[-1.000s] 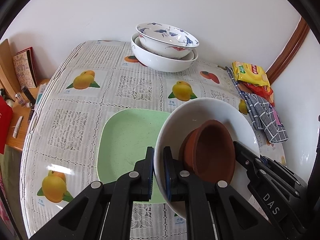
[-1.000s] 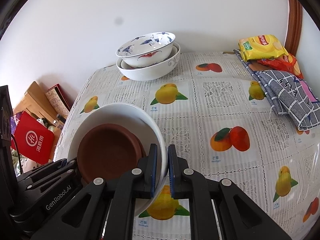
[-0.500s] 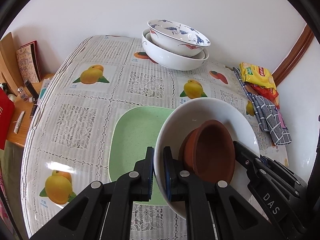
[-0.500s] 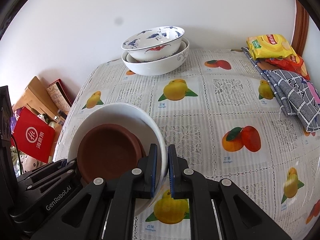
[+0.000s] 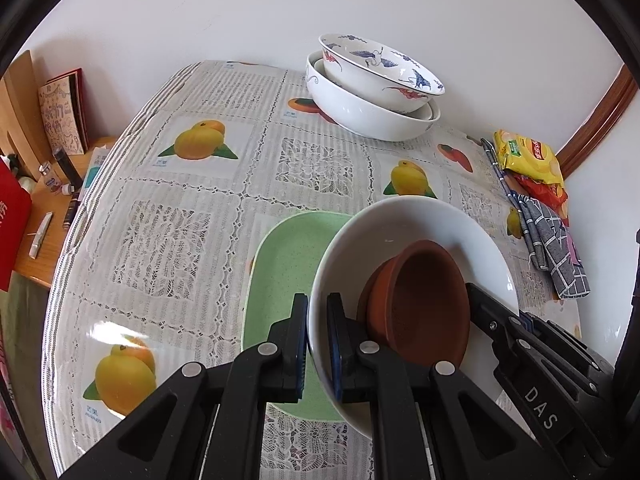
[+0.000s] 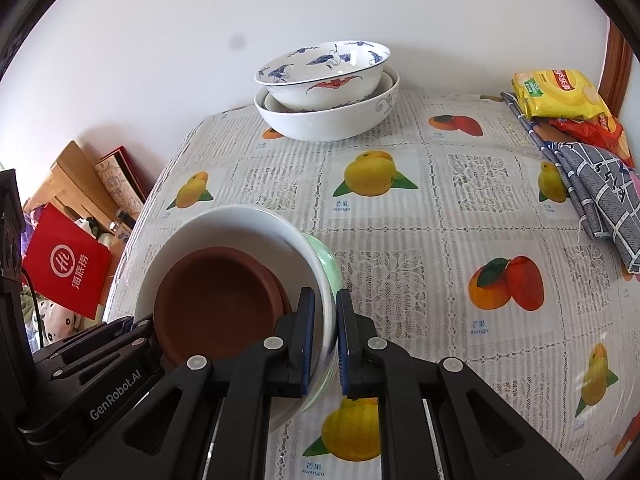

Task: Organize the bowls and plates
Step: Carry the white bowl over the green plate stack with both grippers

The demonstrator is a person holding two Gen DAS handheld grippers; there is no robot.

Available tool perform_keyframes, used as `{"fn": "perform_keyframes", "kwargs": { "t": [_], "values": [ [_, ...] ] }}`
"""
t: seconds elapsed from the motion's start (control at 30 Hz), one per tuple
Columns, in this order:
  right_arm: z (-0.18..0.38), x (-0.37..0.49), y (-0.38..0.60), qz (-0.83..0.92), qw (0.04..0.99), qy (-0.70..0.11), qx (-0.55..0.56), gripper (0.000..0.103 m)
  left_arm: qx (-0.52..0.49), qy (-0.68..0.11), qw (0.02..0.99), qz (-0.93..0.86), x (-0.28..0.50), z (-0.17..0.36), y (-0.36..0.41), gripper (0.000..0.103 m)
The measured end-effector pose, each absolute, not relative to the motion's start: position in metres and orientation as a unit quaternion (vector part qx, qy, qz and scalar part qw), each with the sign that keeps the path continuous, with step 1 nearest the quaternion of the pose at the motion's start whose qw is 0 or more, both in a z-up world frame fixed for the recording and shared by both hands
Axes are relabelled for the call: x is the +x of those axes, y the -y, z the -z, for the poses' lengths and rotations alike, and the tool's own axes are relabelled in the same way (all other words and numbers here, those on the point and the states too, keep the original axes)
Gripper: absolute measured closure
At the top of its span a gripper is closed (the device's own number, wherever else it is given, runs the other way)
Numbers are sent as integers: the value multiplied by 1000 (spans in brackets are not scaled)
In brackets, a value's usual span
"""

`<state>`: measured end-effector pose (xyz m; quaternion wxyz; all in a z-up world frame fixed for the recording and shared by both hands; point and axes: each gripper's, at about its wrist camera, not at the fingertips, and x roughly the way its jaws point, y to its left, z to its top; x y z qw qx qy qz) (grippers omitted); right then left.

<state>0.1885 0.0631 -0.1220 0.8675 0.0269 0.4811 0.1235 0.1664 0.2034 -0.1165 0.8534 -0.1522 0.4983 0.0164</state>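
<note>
Both tools are clamped tight on the rim of the same white bowl (image 5: 408,224), the left tool (image 5: 318,344) on one side and the right tool (image 6: 322,344) on the opposite side, so the bowl hangs between them, tipped a little, with a brown clay dish (image 5: 420,300) lying inside it. The bowl sits directly above a pale green plate (image 5: 280,280) that rests flat on the bench (image 5: 180,220); from the right-hand view the green rim shows just under the white one, though I cannot tell whether the two touch. My reading is that this stack is about to be set down on the green plate, which would make one pile of three. At the far side of the bench, near the wall, a bowl painted with blue cranes (image 6: 324,68) is already nested in a larger white bowl (image 6: 328,120), so that part looks finished. What seems left is lowering and releasing this load, and perhaps bringing the two piles together. The bench wears a lace-patterned plastic cloth printed with mangoes. Along its right edge lie a grey checked cloth (image 6: 600,188) and yellow and red snack packets (image 6: 560,92). Off the left edge stand a red bag (image 6: 64,264) and some books against a plain white wall.
</note>
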Motion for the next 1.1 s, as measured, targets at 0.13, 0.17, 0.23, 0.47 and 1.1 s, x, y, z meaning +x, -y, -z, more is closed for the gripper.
{"fn": "perform_keyframes", "kwargs": {
  "t": [0.13, 0.17, 0.23, 0.47, 1.1],
  "values": [
    [127, 191, -67, -125, 865, -486, 25, 93, -154, -501, 851, -19, 168, 121, -206, 93],
    [128, 192, -67, -125, 864, -487, 26, 93, -154, -503, 850, -19, 169, 122, -208, 93],
    [131, 193, -68, -126, 863, -489, 25, 93, -156, -505, 849, -20, 170, 125, -209, 93],
    [141, 199, -73, -131, 857, -499, 23, 93, -161, -511, 844, -25, 174, 133, -215, 93],
    [149, 207, -81, -146, 853, -501, 4, 92, -167, -516, 840, -25, 182, 141, -223, 93]
  ]
}}
